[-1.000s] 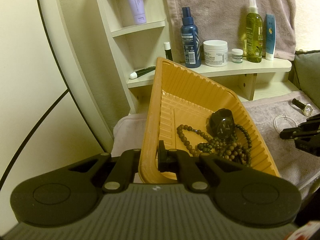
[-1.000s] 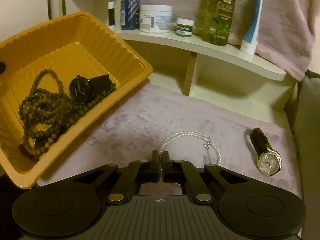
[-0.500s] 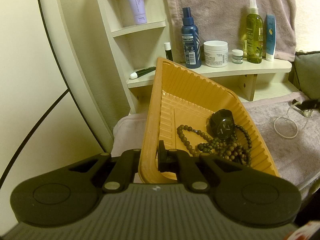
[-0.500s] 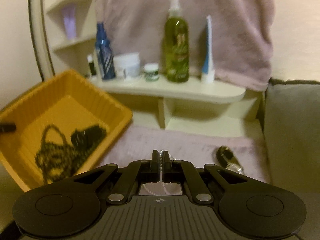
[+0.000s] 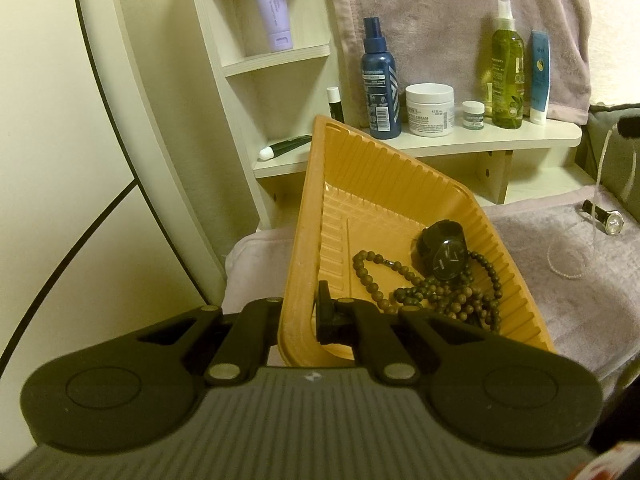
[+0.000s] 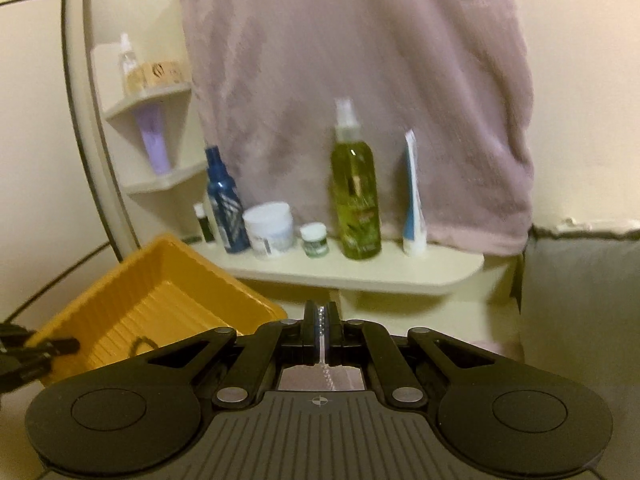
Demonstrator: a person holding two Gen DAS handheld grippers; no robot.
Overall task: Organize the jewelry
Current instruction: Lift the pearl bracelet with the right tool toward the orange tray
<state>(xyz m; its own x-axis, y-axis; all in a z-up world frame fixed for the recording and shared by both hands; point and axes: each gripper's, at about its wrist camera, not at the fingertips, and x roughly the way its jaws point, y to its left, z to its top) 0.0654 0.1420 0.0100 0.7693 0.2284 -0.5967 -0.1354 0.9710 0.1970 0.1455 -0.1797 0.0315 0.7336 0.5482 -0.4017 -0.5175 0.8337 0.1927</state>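
Two grippers are busy: the left gripper (image 5: 298, 312) has its fingers clamped on the near rim of the tilted orange tray (image 5: 400, 184), which holds a bead strand (image 5: 436, 292) and black watch (image 5: 442, 250). Right gripper (image 6: 321, 322) pinches the pearl necklace (image 5: 600, 176), dangling limp and light; it could slip or tangle. A silver watch (image 5: 608, 220) lies far right on the soft lilac towel (image 5: 560, 312), below a shelf (image 5: 520, 140) of toiletries.

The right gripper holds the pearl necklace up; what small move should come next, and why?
Probably carry the pearl necklace, pinched in the right gripper, leftwards over the tilted orange tray, because its lower loop still trails on the towel, outside the tray.
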